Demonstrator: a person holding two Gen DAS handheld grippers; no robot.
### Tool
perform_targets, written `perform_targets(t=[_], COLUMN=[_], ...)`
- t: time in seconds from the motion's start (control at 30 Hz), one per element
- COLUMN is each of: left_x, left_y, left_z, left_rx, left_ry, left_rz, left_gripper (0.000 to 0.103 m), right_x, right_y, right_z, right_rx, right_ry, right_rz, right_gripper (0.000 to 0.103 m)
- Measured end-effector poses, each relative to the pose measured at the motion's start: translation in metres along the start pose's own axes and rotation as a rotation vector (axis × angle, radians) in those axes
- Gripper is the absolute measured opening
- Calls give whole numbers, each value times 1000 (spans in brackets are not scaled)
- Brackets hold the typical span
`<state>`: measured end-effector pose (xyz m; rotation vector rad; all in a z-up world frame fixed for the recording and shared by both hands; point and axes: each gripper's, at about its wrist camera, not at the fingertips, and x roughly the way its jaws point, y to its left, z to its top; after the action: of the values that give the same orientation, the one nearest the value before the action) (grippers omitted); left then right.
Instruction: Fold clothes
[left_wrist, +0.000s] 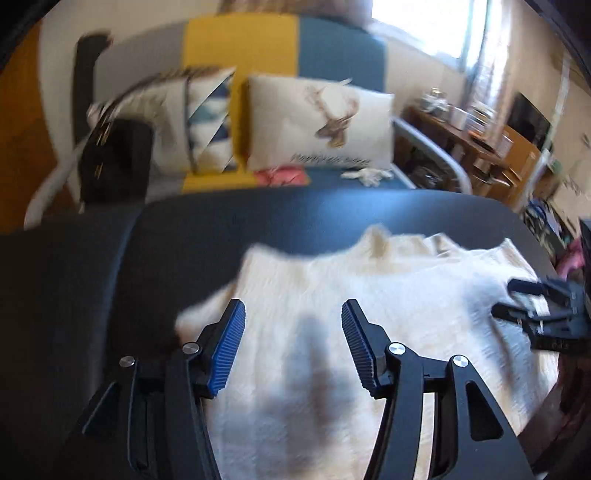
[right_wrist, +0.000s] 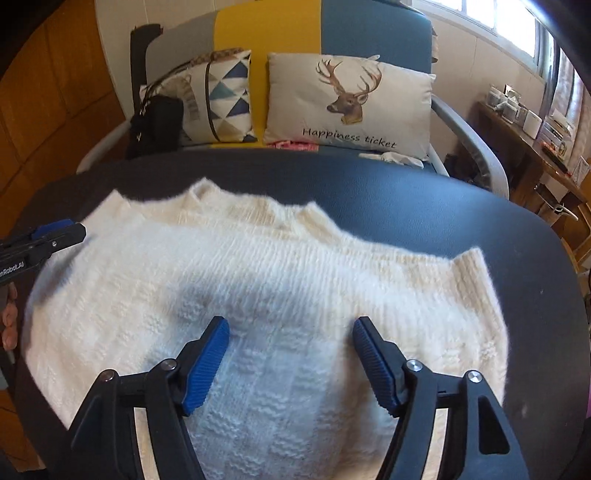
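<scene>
A fluffy white knitted sweater (right_wrist: 266, 280) lies spread flat on a dark round table (right_wrist: 406, 199); in the left wrist view the sweater (left_wrist: 369, 295) fills the lower right. My left gripper (left_wrist: 291, 314) hovers open over the sweater's left part, nothing between its blue pads. My right gripper (right_wrist: 291, 330) stands open above the sweater's near middle, also holding nothing. The left gripper's tip (right_wrist: 59, 232) shows at the sweater's left edge in the right wrist view, and the right gripper (left_wrist: 517, 299) appears at the far right of the left wrist view. The left wrist view is motion-blurred.
Behind the table stands a sofa (right_wrist: 369, 33) in yellow and blue with a deer cushion (right_wrist: 347, 99) and a triangle-pattern cushion (right_wrist: 221, 99). A black bag (right_wrist: 155, 122) sits at its left. A wooden shelf with clutter (right_wrist: 535, 129) is at the right.
</scene>
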<state>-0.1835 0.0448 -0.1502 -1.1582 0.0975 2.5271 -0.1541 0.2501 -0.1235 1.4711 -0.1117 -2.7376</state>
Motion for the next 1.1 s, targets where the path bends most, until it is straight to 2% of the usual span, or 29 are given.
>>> perform_targets(t=[0.07, 0.13, 0.2, 0.27, 0.33, 0.4, 0.47, 0.57, 0.63, 0.7, 0.73, 0.8, 0.83, 0.87, 0.93, 1.0, 1.1], left_x=[12, 42, 71, 67, 54, 43, 37, 51, 65, 68, 70, 72, 71, 71, 67, 64, 53], left_y=[-11, -15, -6, 8, 13, 8, -2, -20, -28, -28, -25, -20, -19, -21, -27, -31, -26], left_z=[7, 11, 1, -3, 1, 3, 5, 3, 0, 0, 1, 2, 2, 2, -1, -2, 2], left_rx=[44, 78, 66, -6, -47, -19, 45, 160, 226, 233, 230, 223, 229, 246, 270, 269, 212], left_ry=[15, 75, 166, 123, 96, 50, 29, 105, 166, 171, 173, 176, 175, 166, 149, 130, 83], left_rz=[0, 48, 122, 76, 54, 41, -7, -78, -55, -84, -104, -145, -165, -157, -143, -141, -168], left_gripper=[58, 58, 59, 61, 61, 61, 61, 61, 61, 61, 61, 44, 30, 19, 6, 4, 3], right_x=[2, 10, 35, 40, 31, 21, 11, 10, 28, 39, 40, 39, 36, 34, 34, 29, 16], right_y=[-16, -31, -47, -67, -55, -40, -24, 1, 12, 16, 16, 13, 12, 12, 18, 18, 13], right_z=[6, 11, 8, 5, 10, 16, 21, 27, 26, 24, 24, 25, 25, 24, 20, 19, 22], right_rx=[-1, -9, -45, 28, -10, -64, -118, -200, -245, -247, -234, -210, -208, -208, -237, -240, -238], right_ry=[2, 26, 124, 118, 91, 64, 37, 47, 105, 140, 137, 122, 112, 103, 91, 61, 18], right_rz=[-11, -33, -98, -34, 20, 72, 123, 219, 207, 192, 194, 202, 202, 201, 184, 171, 166], right_gripper=[71, 71, 69, 72, 71, 71, 71, 70, 70, 70, 64, 42, 17, 11, 9, 8, 6])
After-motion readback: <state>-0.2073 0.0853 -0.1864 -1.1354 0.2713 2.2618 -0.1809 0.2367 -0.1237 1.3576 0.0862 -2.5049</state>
